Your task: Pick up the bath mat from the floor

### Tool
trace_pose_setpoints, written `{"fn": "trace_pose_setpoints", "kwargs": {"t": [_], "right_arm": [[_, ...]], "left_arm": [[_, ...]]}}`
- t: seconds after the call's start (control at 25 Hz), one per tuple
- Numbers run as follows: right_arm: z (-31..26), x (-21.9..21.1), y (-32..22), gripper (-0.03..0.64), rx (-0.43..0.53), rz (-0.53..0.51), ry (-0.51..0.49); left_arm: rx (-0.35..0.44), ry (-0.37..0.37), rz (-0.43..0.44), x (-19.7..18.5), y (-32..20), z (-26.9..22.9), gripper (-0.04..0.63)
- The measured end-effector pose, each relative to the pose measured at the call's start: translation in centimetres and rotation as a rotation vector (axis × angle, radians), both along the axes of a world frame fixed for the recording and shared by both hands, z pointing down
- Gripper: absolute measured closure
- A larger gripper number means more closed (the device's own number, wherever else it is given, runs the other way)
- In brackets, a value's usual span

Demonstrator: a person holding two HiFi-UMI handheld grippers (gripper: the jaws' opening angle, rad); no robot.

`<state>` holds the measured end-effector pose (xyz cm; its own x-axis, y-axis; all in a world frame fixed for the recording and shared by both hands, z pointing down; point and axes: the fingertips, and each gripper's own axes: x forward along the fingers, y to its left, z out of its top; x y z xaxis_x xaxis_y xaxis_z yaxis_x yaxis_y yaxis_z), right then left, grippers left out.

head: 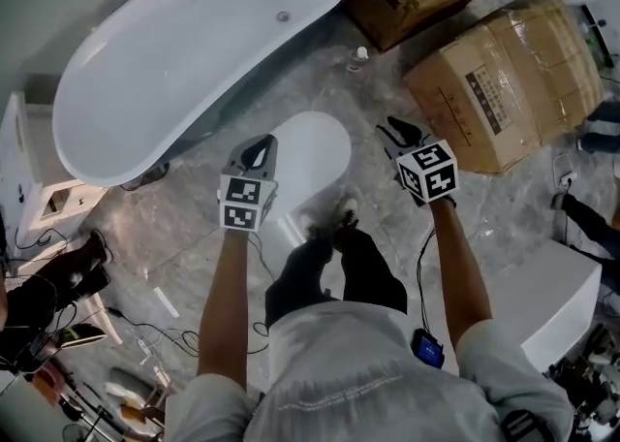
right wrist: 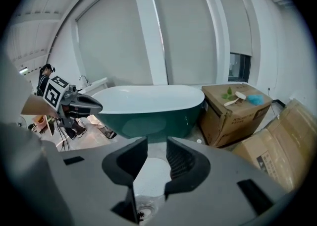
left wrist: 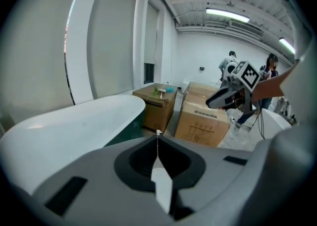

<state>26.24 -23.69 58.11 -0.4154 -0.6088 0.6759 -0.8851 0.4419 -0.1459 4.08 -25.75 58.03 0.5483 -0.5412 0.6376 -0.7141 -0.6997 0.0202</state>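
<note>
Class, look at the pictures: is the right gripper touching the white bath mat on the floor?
Apart. In its own view the right gripper shows open, empty fingers, and the bath mat lies beyond them.

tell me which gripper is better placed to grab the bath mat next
Likely right. The right gripper has its jaws apart, and its view shows the white bath mat through their gap. The left gripper hangs by the mat's edge, but its jaws are together and must open first.
</note>
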Motion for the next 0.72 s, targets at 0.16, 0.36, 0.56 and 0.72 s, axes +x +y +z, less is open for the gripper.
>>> {"fn": "trace_pose_setpoints", "kwargs": {"t": [0.16, 0.36, 0.56, 0.72], "right_arm": [[7.7, -0.4, -0.4, 0.479, -0.056, -0.013, 0.011], [18.5, -1.3, -0.8, 0.443, -0.112, -0.049, 0.028], [29.3, -1.4, -2.5, 0.428, -0.118, -0.056, 0.019], [37.7, -1.1, -3.6, 0.413, -0.118, -0.030, -0.013]], "left_arm": [[-0.060, 0.008, -0.021, -0.4, -0.4, 7.7, 0.577], [-0.127, 0.065, -0.074, -0.9, -1.1, 17.5, 0.577], [-0.112, 0.054, -0.045, -0.1, -3.0, 27.8, 0.577], [-0.113, 0.011, 0.014, 1.0, -4.3, 35.7, 0.577]]}}
